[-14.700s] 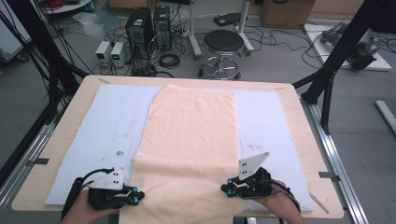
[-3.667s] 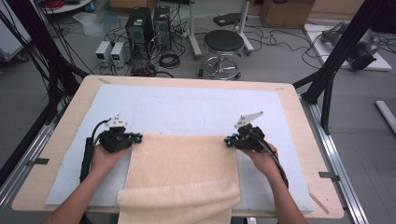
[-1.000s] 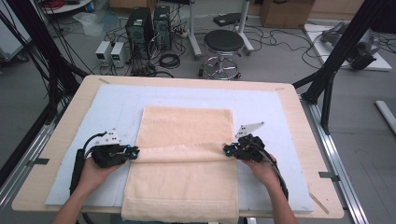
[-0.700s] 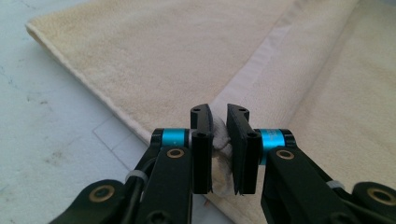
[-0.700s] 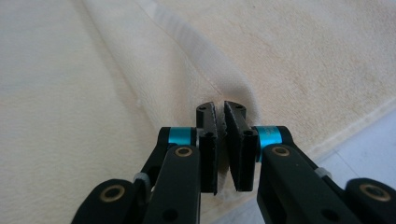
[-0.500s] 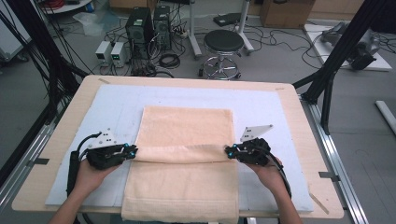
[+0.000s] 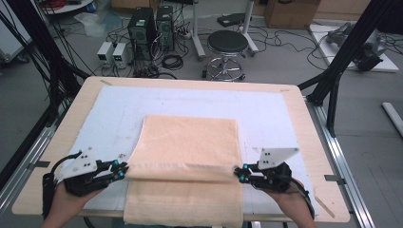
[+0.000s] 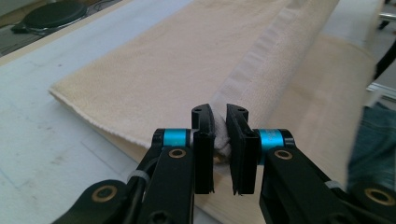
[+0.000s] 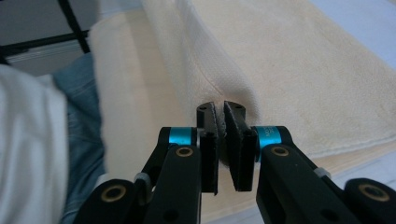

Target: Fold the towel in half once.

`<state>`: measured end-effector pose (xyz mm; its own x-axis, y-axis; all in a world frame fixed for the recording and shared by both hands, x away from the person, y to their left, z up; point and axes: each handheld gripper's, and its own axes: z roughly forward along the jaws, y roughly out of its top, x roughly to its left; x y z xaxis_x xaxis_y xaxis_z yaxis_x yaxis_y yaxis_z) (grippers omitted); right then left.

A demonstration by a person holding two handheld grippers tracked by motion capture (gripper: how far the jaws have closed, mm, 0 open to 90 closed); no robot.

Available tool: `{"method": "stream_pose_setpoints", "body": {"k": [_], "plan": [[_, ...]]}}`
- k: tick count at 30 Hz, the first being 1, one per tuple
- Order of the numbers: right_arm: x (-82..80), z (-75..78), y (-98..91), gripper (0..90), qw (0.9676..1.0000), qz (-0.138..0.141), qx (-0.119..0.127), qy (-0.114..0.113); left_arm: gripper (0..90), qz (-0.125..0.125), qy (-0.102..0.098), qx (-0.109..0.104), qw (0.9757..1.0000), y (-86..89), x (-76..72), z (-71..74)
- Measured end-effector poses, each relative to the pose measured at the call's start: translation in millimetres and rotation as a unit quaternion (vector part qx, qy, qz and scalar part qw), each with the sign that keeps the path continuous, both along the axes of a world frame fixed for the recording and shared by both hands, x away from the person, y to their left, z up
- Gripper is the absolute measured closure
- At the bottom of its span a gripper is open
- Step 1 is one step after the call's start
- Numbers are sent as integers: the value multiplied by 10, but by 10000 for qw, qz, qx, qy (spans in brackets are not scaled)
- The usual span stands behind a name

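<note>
- Left gripper point(image 7: 124, 169): its fingers point(image 8: 201, 135) pinch the left end of the towel's point(image 7: 190, 142) raised edge; a wad of cloth is squeezed between the pads
- Right gripper point(image 7: 239, 173): its fingers point(image 9: 236, 133) pinch the right end of that same edge, cloth bunched between them
- The towel lies folded on the white mat point(image 7: 275, 114), mostly beyond the fingertips; the gripped edge runs straight from one pair of fingers to the other, lifted a little above the layer under it
- A lower layer of towel reaches back past the fingers towards the person and hangs over the near edge of the table point(image 7: 304, 102)
- Both grippers point inwards at each other, one at each side of the towel
- No containers are on the table; only mat and towel lie near the fingers
</note>
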<state>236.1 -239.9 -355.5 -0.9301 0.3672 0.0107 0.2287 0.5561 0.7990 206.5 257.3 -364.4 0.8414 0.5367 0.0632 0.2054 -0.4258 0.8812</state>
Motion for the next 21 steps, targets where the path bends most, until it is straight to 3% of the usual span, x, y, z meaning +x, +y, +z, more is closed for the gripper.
{"method": "stream_pose_setpoints", "body": {"k": [2, 4, 5, 7, 14, 18, 21], "plan": [[-176, 6, -14, 821, 9999, 152, 57, 16, 807, -216, 16, -50, 9998, 13, -164, -7], [-292, -11, -36, 667, 9996, 265, 119, 62, 721, -340, 125, -17, 9993, 23, -257, -29], [-316, -18, -51, 669, 9996, 260, 96, 102, 667, -364, 156, 4, 9992, 25, -273, -41], [-314, -33, -82, 662, 9999, 160, 13, 35, 658, -376, 158, 30, 9992, 18, -271, -57], [72, -160, -63, 616, 9994, -230, -128, 212, 602, -270, 232, 28, 9994, -77, 29, -129], [390, -236, -42, 540, 9980, -535, -249, 245, 558, -49, 269, -72, 9996, -134, 318, -203], [654, -274, -35, 520, 9963, -753, -296, 288, 537, 119, 327, -19, 9994, -194, 595, -245]]}}
